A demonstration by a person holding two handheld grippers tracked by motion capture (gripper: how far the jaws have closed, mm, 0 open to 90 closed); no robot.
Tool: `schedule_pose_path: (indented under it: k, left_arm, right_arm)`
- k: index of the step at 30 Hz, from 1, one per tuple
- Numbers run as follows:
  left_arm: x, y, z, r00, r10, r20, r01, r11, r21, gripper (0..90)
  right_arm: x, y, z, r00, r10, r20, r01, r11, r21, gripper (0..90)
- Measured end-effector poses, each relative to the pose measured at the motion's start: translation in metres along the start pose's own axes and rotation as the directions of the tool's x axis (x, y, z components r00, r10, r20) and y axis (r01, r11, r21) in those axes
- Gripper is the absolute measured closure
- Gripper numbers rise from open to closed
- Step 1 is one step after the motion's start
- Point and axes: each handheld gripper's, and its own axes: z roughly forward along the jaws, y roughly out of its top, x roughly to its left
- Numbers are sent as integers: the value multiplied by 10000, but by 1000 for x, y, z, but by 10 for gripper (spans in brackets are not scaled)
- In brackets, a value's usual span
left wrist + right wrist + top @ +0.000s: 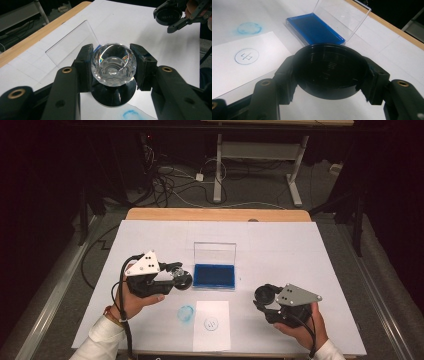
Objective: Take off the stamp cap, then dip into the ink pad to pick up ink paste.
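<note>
My left gripper (176, 276) is shut on a stamp with a faceted clear crystal knob (113, 65) and a round black base (113, 95). It holds the stamp lifted just left of the ink pad. My right gripper (264, 296) is shut on a round black cap (329, 72) at the table's right front, a little above the surface. The blue ink pad (215, 275) lies in a clear case with its lid (215, 252) standing open. A white paper slip (212, 325) near the front edge bears a round blue stamped mark (246, 56).
A blue ink smudge (186, 313) marks the white table cover (300, 250) left of the slip. The wooden table edge (215, 214) runs along the back. Beyond it are table legs and cables on the floor.
</note>
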Motion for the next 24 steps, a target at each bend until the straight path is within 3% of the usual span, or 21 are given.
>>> schedule_pose_path:
  k: [12, 18, 24]
  left_arm:
    - [-2, 4, 6, 9999, 101, 19, -101, 9999, 120, 546]
    - [-5, 11, 19, 9994, 319, 119, -322, 9991, 278, 546]
    - [-8, 26, 45, 9976, 613, 312, -628, 9969, 483, 546]
  right_arm:
    - [1, -2, 0, 10000, -64, -68, 64, 10000, 66, 387]
    - [-1, -3, 0, 10000, -22, -10, 22, 9999, 100, 387]
    - [2, -8, -2, 10000, -13, 83, 10, 9996, 288, 387]
